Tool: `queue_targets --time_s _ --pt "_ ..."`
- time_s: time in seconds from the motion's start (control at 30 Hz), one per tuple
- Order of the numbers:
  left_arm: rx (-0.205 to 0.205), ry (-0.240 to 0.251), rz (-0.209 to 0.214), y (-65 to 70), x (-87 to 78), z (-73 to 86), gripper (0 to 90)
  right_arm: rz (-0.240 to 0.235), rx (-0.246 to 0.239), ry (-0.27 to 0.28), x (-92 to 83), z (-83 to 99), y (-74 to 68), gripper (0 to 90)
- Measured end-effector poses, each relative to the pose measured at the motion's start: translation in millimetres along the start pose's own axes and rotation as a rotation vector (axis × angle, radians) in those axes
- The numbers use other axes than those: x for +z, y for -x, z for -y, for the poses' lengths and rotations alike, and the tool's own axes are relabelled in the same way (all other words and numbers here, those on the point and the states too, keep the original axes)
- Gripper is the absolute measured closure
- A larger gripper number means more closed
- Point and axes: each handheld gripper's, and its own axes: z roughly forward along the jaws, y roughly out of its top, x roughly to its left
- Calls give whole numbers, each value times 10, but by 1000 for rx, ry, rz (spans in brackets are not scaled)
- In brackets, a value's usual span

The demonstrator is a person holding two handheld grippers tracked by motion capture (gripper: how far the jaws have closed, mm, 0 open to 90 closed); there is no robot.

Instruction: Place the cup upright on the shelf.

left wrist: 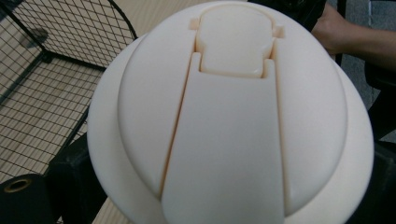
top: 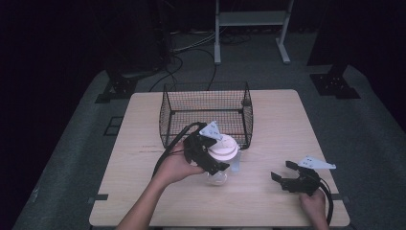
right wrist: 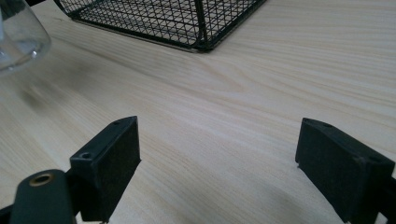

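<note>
At frame centre of the high view, just below the wire basket (top: 206,115), the left gripper (top: 210,155) is clamped on the white lid (left wrist: 233,121) of a clear glass jug (top: 216,176). Glass looks fragile and slick; the rigid lid rim is likely the safest purchase. The right gripper (top: 282,173), lower right, stands with jaws spread, holding nothing.

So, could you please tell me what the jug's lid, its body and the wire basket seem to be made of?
The lid looks like matte cream plastic: moulded seams, a hinged flap, soft sheen. The jug's body seems clear glass or clear plastic; it is see-through with bright glints, so I can't say which. The basket looks like black-coated metal wire mesh on a thicker frame. The left gripper is shut on the lid.
</note>
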Motion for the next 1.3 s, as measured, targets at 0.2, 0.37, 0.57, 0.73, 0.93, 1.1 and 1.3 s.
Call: queue_targets --time_s 0.2,0.37,0.57,0.73,0.93,1.1,1.3 --pt "-11 9 15 -66 -129 -85 59 10 1 1 -1 -1 -4 129" --pt "7 -2 -7 -82 -275 -230 59 15 -3 -2 2 -2 -5 129" --pt "22 -7 -33 -124 -436 -400 59 14 -3 -1 2 -2 -7 129" --pt "22 0 -38 -187 -526 -496 59 15 -4 -1 1 -2 -6 129" --pt "-2 -17 -65 -326 -612 -561 59 11 0 1 -3 -2 -5 129" --pt "-6 -16 -73 -371 -660 -598 59 9 5 5 -6 -2 0 129" --pt "-15 -44 -100 -498 -718 -672 59 12 1 4 -3 -1 -3 129"
